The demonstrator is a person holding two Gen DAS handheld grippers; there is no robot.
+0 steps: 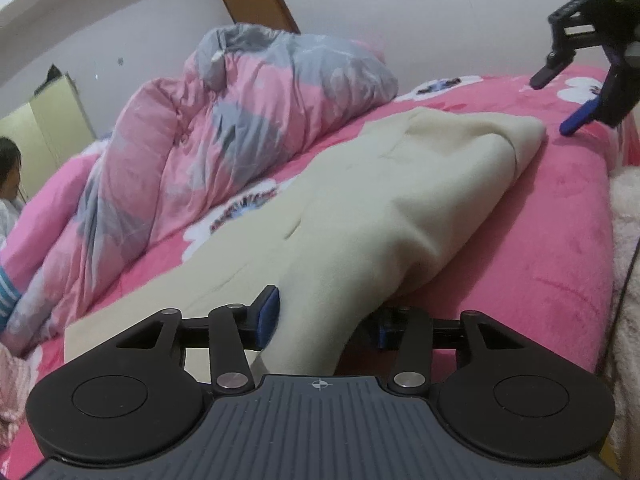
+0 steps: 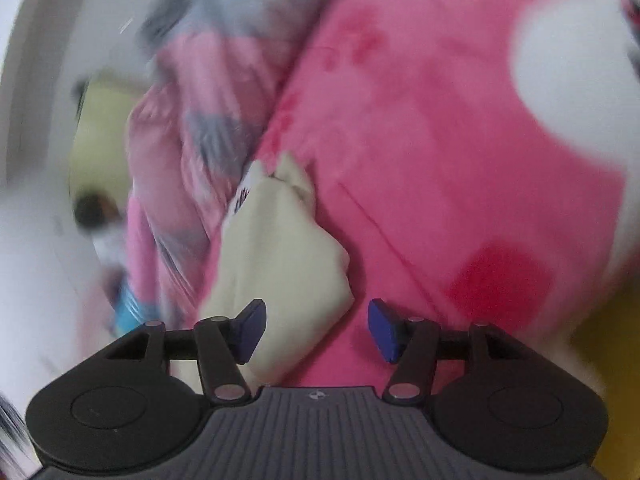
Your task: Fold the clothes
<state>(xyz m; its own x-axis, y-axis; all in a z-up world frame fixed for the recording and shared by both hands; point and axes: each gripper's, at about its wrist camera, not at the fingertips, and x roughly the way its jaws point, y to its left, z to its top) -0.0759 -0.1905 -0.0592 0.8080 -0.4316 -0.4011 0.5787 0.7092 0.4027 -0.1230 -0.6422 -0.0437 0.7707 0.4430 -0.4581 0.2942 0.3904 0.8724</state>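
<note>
A cream garment [image 1: 360,200] lies lengthwise on the pink flowered bed sheet [image 1: 540,260], partly folded over itself. My left gripper [image 1: 326,322] is at its near end, and a bunched fold of the cream cloth fills the gap between the blue pads [image 1: 268,316]. My right gripper [image 1: 556,100] hangs open above the sheet just past the garment's far right corner, with nothing in it. In the blurred right wrist view, the right gripper [image 2: 318,328] stands open over the sheet. A corner of the cream garment [image 2: 276,264] lies beside its left pad, untouched by the right one.
A bunched pink and grey quilt [image 1: 200,140] runs along the left of the bed. A person [image 1: 8,176] sits at the far left edge by a pale wardrobe [image 1: 52,124]. Fluffy pale pink fabric [image 1: 626,240] borders the bed on the right.
</note>
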